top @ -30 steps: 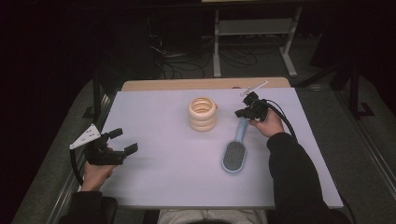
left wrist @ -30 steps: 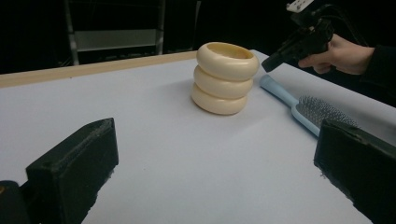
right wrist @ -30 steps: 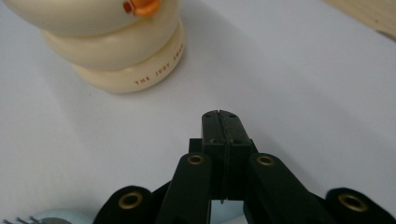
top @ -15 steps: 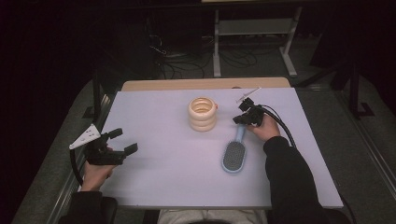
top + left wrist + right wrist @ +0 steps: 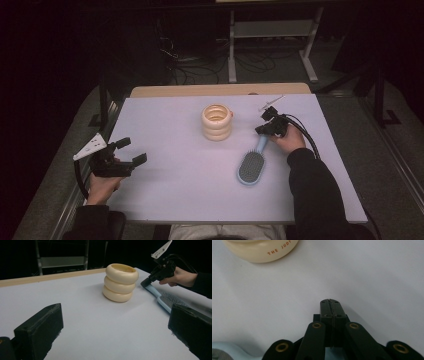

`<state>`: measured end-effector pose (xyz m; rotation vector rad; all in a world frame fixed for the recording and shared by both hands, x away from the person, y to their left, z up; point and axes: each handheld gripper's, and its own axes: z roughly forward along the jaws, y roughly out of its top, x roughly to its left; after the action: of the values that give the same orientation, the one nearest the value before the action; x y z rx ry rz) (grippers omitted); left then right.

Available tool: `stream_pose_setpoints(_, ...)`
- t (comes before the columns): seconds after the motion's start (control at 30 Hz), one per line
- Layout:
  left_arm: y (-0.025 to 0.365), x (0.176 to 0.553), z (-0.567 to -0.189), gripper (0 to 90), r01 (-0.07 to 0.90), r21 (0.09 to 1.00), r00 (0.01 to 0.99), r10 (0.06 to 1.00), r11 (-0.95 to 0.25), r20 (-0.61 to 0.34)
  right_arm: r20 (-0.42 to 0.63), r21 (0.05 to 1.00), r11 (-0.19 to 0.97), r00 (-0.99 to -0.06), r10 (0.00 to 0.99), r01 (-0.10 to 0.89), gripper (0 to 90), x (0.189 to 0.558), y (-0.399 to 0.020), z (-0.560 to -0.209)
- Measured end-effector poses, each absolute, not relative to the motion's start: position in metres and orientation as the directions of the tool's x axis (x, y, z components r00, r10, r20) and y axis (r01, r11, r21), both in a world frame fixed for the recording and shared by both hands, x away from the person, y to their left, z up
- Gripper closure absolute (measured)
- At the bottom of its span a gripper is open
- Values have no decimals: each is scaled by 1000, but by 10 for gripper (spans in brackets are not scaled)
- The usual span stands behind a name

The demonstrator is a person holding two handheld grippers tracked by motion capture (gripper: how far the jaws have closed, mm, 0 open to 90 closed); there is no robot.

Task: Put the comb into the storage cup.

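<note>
Lying on the pale tabletop, a light blue hairbrush sits just right of a stacked-ring cream cup. The right hand-held gripper rests at the brush's handle end, jaws pressed fully together — whether it pinches the handle tip I cannot tell. The left hand-held gripper waits wide open, well apart. The brush looks light, stiff, smooth plastic — best taken by its narrow handle, not the bristles.

The cream ringed holder reads "THE JUDY".
</note>
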<state>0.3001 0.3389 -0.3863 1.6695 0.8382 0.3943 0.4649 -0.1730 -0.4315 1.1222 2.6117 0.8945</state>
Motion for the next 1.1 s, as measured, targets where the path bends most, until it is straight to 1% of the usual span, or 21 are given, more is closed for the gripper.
stream_pose_setpoints(0.13,339,300,-386,0,317,946,686,707,-75,-174,100,600,514,-695,712,613,888,460,-184,-433)
stream_pose_setpoints(0.33,339,300,-386,0,317,945,684,708,-73,-175,101,608,511,-697,710,608,888,453,-194,-431)
stream_pose_setpoints(0.63,339,299,-386,0,317,946,683,709,-72,-175,75,581,563,-727,682,588,888,444,-199,-427)
stream_pose_setpoints(1.1,339,299,-386,0,317,946,681,712,-73,-173,98,570,548,-712,695,613,888,433,-224,-427)
